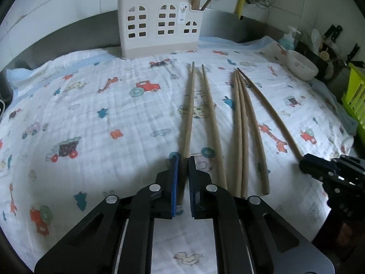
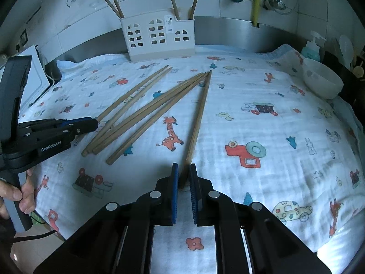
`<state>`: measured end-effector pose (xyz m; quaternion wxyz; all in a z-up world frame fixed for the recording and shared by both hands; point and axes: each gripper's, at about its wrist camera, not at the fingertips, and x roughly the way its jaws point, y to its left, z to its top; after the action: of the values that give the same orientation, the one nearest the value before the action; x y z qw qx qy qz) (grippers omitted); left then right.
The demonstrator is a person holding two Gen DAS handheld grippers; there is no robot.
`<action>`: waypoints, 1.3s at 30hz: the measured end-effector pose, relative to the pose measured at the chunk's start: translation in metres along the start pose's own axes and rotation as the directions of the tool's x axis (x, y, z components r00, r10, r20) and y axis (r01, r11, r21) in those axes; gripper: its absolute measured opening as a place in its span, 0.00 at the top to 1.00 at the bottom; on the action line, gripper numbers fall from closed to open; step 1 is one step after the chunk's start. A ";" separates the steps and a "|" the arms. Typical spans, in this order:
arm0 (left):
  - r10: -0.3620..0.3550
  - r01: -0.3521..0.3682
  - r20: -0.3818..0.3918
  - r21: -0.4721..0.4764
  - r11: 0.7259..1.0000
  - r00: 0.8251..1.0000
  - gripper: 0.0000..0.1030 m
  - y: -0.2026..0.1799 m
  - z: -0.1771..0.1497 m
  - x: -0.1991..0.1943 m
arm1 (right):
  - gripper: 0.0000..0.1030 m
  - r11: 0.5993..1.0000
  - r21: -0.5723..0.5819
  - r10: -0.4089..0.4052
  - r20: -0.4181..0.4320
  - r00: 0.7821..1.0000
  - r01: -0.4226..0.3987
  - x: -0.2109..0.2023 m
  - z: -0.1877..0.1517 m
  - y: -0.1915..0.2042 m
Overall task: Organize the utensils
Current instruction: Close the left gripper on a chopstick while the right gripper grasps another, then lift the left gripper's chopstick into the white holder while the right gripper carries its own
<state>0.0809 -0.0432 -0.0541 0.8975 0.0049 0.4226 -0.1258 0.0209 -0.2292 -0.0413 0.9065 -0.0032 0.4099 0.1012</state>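
Several wooden chopsticks lie on a white cloth (image 1: 95, 118) printed with cartoon vehicles. My left gripper (image 1: 182, 159) is closed on the near end of the leftmost chopstick (image 1: 189, 109), which rests on the cloth. My right gripper (image 2: 183, 167) is closed on the near end of the rightmost chopstick (image 2: 199, 116); it also shows in the left wrist view (image 1: 305, 163). Three more chopsticks (image 1: 241, 132) lie between them. A white house-shaped utensil holder (image 1: 159, 26) stands at the back with several chopsticks upright in it.
A white bowl (image 2: 321, 81) sits at the right edge of the cloth, with a soap pump bottle (image 2: 312, 48) behind it. A green rack (image 1: 355, 96) is at far right. Taps and a yellow hose (image 2: 256, 0) hang on the tiled wall.
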 end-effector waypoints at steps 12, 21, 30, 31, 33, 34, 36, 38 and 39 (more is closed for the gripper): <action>-0.046 0.047 0.026 -0.022 0.999 0.999 0.94 0.005 0.003 -0.008 | 0.92 1.000 -0.007 -0.025 0.051 0.998 0.026 -0.017 0.007 -0.008; -0.087 0.091 0.123 -0.026 0.995 0.989 0.95 0.009 0.026 -0.044 | 0.93 0.997 -0.028 -0.059 0.197 0.979 0.065 -0.065 0.037 -0.018; -0.081 0.084 0.184 -0.009 0.996 0.980 0.95 0.015 0.052 -0.065 | 0.93 0.994 -0.086 -0.034 0.288 0.957 0.061 -0.092 0.078 -0.016; -0.085 0.088 0.194 -0.006 0.996 0.977 0.95 0.016 0.055 -0.068 | 0.93 0.994 -0.089 -0.030 0.293 0.956 0.058 -0.094 0.081 -0.017; -0.085 0.087 0.211 0.000 0.996 0.974 0.95 0.017 0.061 -0.072 | 0.93 0.994 -0.095 -0.014 0.305 0.952 0.045 -0.098 0.092 -0.018; -0.086 0.088 0.221 0.002 0.996 0.971 0.95 0.018 0.065 -0.075 | 0.93 0.994 -0.099 -0.008 0.311 0.950 0.041 -0.101 0.097 -0.019; -0.085 0.087 0.233 0.004 0.996 0.969 0.95 0.020 0.070 -0.078 | 0.93 0.994 -0.104 0.010 0.319 0.948 0.024 -0.105 0.108 -0.021; -0.085 0.084 0.247 0.012 0.996 0.965 0.95 0.021 0.075 -0.080 | 0.93 0.994 -0.113 0.027 0.328 0.944 0.011 -0.109 0.121 -0.021; -0.084 0.084 0.250 0.011 0.996 0.965 0.95 0.022 0.076 -0.080 | 0.93 0.993 -0.117 0.034 0.329 0.944 0.005 -0.110 0.125 -0.021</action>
<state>0.0948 -0.0133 0.0537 0.9376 -0.0285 0.3056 -0.1633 0.0467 -0.2588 0.1215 0.9598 -0.0361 0.2459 0.1306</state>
